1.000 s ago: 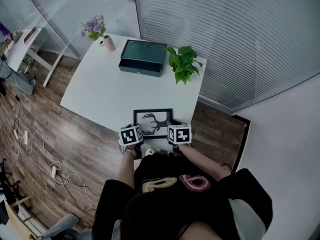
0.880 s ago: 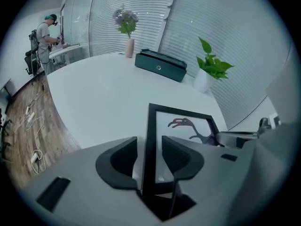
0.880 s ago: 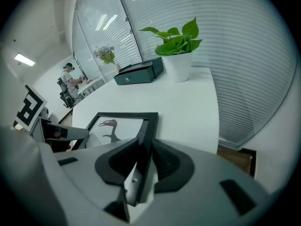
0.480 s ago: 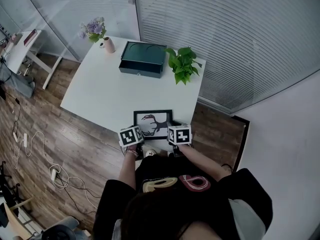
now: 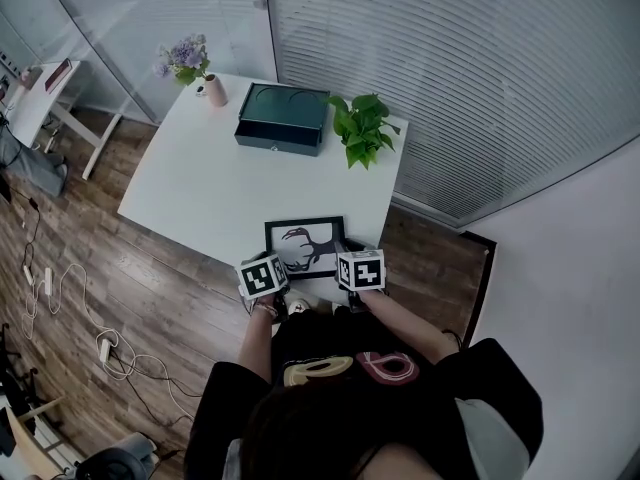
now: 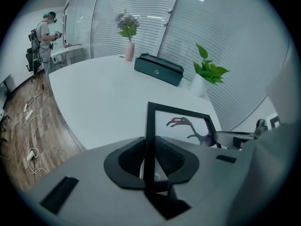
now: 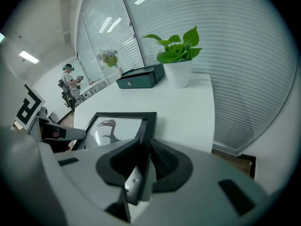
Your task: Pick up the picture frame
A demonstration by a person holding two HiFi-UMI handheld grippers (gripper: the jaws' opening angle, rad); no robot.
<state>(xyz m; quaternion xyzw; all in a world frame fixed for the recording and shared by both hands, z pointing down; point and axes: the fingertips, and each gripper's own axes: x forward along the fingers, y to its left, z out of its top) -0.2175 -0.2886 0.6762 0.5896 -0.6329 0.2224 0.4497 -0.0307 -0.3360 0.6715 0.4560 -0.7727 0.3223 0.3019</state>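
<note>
The picture frame (image 5: 305,246), black with a dark bird print on white, lies at the near edge of the white table (image 5: 220,188). My left gripper (image 5: 273,266) is at the frame's left side. In the left gripper view the frame's black bar (image 6: 151,126) runs between the jaws of that gripper (image 6: 150,161), which are closing onto it. My right gripper (image 5: 346,262) is at the frame's right side. In the right gripper view the frame's edge (image 7: 146,126) sits between the closing jaws of that gripper (image 7: 143,164), pads against it.
A dark green box (image 5: 283,116), a potted plant (image 5: 362,128) and a pink vase of flowers (image 5: 212,83) stand at the table's far side. Cables (image 5: 60,298) trail over the wooden floor at left. A person (image 6: 44,36) stands by a far desk.
Both grippers stay at the frame's near corners and the frame has not shifted on the table. Only the head view has drifted a little.
</note>
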